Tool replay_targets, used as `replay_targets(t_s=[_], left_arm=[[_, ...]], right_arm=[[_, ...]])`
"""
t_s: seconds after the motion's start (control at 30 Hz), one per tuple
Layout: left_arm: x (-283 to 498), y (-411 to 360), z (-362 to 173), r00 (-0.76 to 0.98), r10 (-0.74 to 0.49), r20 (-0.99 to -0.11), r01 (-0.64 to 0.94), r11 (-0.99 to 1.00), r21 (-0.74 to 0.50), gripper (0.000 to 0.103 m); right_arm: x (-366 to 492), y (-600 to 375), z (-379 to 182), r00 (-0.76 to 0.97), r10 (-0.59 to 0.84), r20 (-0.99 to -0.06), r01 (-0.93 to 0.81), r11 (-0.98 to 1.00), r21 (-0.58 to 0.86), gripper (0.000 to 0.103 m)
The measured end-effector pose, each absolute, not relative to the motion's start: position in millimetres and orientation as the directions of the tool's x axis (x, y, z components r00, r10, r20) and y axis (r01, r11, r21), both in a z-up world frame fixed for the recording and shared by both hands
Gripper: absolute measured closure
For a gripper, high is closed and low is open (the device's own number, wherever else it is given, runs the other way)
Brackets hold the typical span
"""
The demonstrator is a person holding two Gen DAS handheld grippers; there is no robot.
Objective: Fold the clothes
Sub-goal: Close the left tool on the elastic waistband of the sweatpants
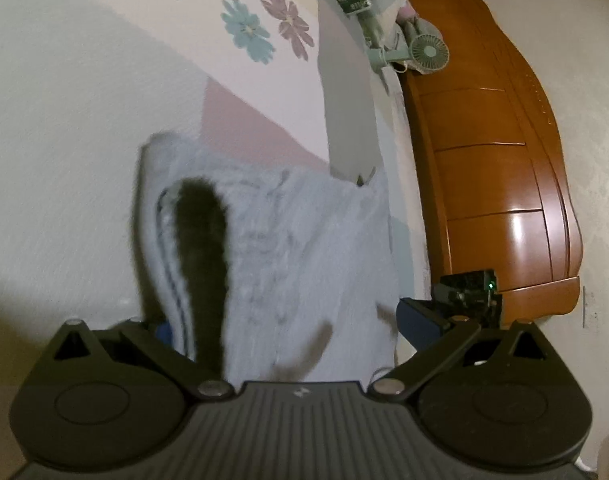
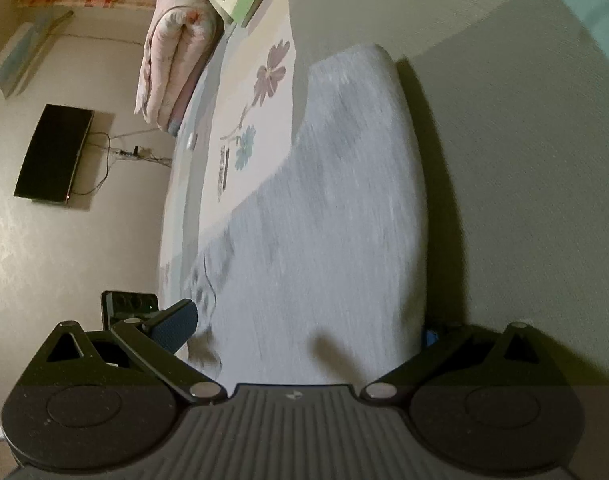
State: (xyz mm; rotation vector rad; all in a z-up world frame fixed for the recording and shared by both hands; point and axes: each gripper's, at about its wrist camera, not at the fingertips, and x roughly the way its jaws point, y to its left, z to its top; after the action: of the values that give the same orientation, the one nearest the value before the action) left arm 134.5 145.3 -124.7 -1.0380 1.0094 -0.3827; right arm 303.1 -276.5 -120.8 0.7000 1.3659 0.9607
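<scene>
Grey knit fabric of the garment (image 1: 304, 248) is running straight out between both pairs of fingers, its long axis stretching ahead over the floral bedsheet (image 1: 264, 28). The left gripper (image 1: 288, 320) and right gripper (image 2: 304, 320) are standing wide apart around it; whether either is pinching cloth, I cannot tell.

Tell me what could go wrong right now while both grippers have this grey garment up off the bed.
1. The grey garment runs between wide-spread fingers on the left gripper, so the hold may be loose and could slip.
2. In the right wrist view the cloth is motion-blurred; a fast swing might crease the fold.
3. The small fan near the bed edge could get brushed.
</scene>
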Motion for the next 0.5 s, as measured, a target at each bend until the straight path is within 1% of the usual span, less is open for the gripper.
replay_targets(t_s=[0.1,0.2,0.27,0.5], left_arm=[[126.1,145.3,-124.9,0.521,-0.684,-0.51,-0.193,0.488,-0.851,0.006],[106.8,145.4,-125.8,0.526,-0.685,-0.503,-0.201,0.474,-0.857,0.009],[101.6,147.5,-127.3,0.538,-0.673,-0.508,-0.205,0.48,-0.853,0.018],[120.1,143.2,-126.8,0.516,-0.677,-0.525,-0.175,0.517,-0.838,0.02]], right_arm=[[303.0,-273.0,-120.9,-0.048,0.879,-0.474,-0.17,0.46,0.871,0.0],[292.2,-281.6,-123.2,-0.032,0.898,-0.438,-0.215,0.422,0.881,0.0],[288.9,-282.2,-123.3,-0.03,0.902,-0.431,-0.25,0.411,0.877,0.0],[299.2,-275.5,-124.8,-0.05,0.901,-0.43,-0.27,0.403,0.875,0.0]])
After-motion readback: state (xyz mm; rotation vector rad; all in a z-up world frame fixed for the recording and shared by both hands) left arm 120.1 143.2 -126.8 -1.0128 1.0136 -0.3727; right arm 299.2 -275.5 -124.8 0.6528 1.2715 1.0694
